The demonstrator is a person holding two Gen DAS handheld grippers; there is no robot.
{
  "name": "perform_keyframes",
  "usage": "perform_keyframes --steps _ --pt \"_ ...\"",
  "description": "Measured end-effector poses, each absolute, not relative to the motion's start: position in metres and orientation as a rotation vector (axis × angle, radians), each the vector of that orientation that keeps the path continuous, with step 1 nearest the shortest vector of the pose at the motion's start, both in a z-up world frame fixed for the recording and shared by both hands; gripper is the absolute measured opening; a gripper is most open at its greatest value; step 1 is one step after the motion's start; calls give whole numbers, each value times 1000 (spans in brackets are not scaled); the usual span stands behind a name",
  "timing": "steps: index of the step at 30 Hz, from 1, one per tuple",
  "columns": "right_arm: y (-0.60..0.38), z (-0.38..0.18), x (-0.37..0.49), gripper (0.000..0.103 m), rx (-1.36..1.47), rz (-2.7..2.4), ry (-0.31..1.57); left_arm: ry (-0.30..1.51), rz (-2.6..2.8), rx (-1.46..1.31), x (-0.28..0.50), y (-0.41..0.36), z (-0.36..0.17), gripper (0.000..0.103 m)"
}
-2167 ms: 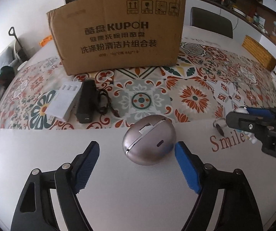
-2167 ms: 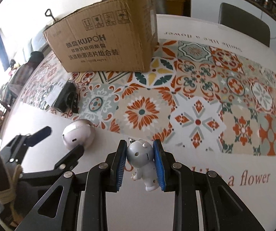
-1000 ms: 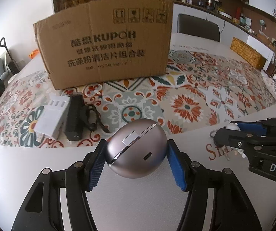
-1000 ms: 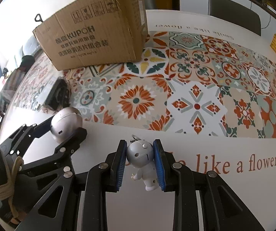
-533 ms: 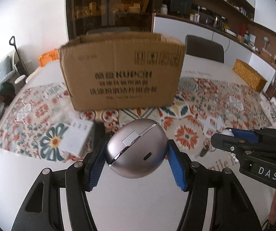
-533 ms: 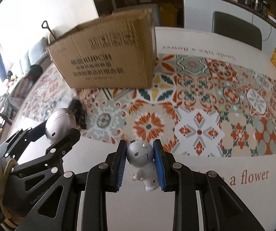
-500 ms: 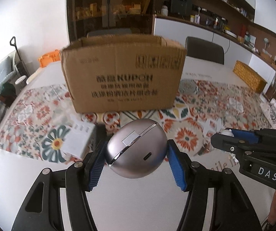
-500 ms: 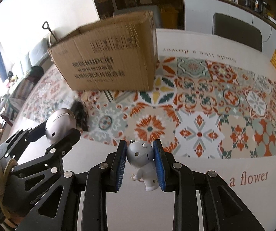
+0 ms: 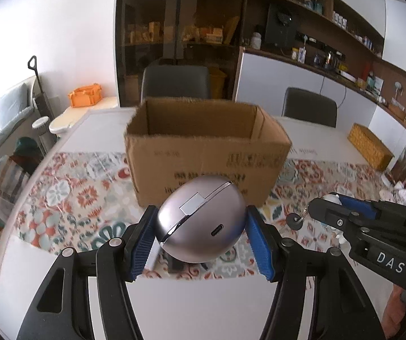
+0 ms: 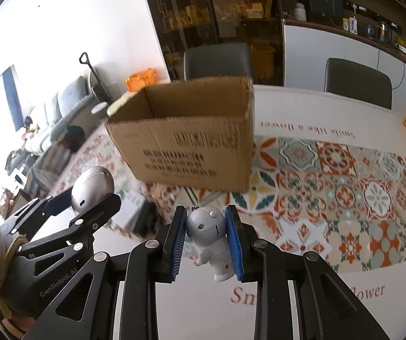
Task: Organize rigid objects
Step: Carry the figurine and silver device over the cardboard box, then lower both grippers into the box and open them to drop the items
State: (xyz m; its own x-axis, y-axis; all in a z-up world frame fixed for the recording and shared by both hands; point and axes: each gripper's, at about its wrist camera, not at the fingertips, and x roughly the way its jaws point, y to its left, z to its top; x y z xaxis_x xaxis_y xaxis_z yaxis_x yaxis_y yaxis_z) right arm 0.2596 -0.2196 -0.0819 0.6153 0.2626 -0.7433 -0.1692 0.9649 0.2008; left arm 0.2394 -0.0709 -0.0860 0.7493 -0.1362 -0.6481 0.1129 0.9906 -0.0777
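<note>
My left gripper (image 9: 201,233) is shut on a silver egg-shaped case (image 9: 200,219) with a small port on its side, held in the air above the table. My right gripper (image 10: 206,233) is shut on the head of a small white robot figurine (image 10: 210,233) with a key ring. An open brown cardboard box (image 9: 205,153) stands ahead on the patterned tablecloth, and both grippers sit high enough that its inside walls show. In the right wrist view the left gripper (image 10: 89,195) with the egg case (image 10: 92,188) is at the left, and the box (image 10: 191,144) is ahead.
A black object (image 9: 176,266) and a white one (image 9: 152,257) lie on the cloth, partly hidden under the egg case. A woven basket (image 9: 370,146) stands at the far right of the table. Two dark chairs (image 9: 174,85) stand behind the table.
Both grippers have risen with their objects, so the box now sits lower in view and its open top shows. Neither grip changed.
</note>
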Motion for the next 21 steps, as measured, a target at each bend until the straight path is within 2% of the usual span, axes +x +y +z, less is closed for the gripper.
perform_keyframes --steps 14,21 --pt "-198 -19 294 28 115 250 707 599 -131 -33 275 -48 -30 61" --pt "-192 -5 322 28 113 240 670 576 -149 -29 308 -46 -14 61"
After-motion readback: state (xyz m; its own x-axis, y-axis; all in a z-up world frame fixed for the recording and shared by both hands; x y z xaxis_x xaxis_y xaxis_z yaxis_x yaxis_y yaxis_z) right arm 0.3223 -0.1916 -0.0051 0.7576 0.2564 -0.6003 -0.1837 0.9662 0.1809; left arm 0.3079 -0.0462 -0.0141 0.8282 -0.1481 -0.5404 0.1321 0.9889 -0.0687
